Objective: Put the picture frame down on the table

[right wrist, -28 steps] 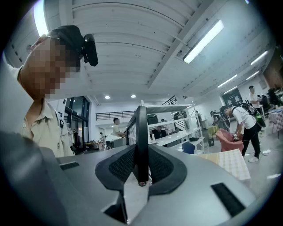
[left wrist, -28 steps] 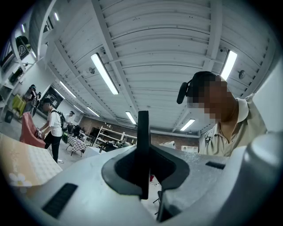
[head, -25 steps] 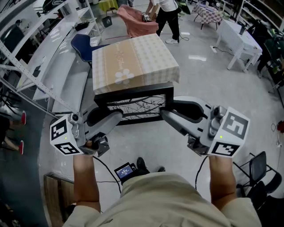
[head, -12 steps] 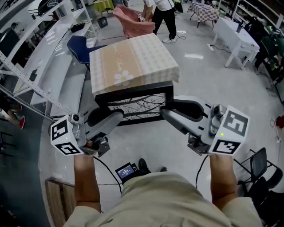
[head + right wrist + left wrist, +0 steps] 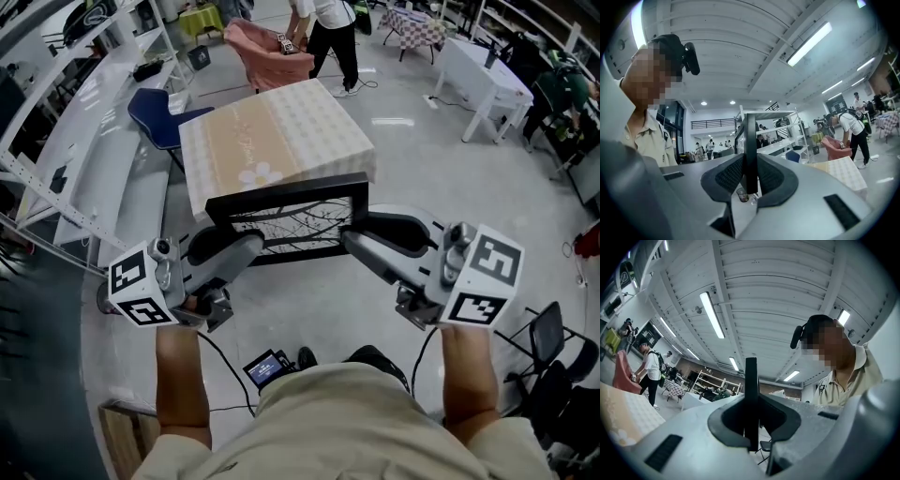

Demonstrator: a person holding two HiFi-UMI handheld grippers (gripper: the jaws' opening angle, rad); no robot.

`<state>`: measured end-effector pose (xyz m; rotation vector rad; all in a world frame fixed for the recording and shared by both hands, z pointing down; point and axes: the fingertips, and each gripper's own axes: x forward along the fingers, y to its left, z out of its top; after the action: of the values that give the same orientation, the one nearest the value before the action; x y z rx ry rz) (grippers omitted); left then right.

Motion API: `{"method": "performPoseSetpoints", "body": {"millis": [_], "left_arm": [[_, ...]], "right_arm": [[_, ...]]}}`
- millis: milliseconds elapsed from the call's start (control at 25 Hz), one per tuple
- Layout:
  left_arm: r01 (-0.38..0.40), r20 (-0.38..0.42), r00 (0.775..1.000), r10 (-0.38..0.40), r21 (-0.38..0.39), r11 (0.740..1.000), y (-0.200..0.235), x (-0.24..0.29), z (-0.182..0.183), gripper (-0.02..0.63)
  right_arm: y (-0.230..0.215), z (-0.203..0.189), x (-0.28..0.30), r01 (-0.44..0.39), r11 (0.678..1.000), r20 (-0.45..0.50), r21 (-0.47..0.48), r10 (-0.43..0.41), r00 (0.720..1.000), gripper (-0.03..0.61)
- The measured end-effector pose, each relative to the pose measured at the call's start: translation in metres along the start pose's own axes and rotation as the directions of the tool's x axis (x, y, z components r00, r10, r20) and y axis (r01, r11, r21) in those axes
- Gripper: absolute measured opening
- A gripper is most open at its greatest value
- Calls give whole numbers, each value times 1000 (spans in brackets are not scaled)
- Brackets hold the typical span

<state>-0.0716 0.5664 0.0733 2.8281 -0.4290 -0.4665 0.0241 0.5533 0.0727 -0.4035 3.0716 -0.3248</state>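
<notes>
A black picture frame [image 5: 289, 225] with a branch print hangs in the air between my two grippers, just short of the near edge of the table [image 5: 272, 141], which wears a beige and checked cloth. My left gripper [image 5: 251, 246] is shut on the frame's left edge. My right gripper [image 5: 349, 240] is shut on its right edge. In the left gripper view the frame's edge [image 5: 751, 394] stands upright between the dark pads. The right gripper view shows the frame's other edge [image 5: 750, 152] clamped the same way.
A blue chair [image 5: 157, 114] and a long white shelf unit [image 5: 84, 141] stand left of the table. Beyond it a person [image 5: 328, 33] bends over a pink armchair [image 5: 267, 52]. White tables [image 5: 483, 75] stand at the right, a dark chair [image 5: 553, 347] near my right arm.
The table has come closer to the frame in the head view: the frame's top edge now overlaps the table's near edge. Both grippers keep the same hold.
</notes>
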Motion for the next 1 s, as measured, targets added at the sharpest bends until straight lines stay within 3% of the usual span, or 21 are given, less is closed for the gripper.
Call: {"method": "performPoseSetpoints", "body": {"millis": [400,720,1000], "left_arm": [[26,-7,1000,-26,-38,999,52,1,-1,58],[-26,-21,999,25,-51,998,111,69,17,58],[-69,-20,997,68,-32,997,144,76,0,58]], "right_arm": [[-43,-6,23,37,999,-8,23,-37,999,77],[-129,31,5,-5,999,4,52,5,1000,77],[-167,14,10,-53,997,14,52,52,999,77]]}}
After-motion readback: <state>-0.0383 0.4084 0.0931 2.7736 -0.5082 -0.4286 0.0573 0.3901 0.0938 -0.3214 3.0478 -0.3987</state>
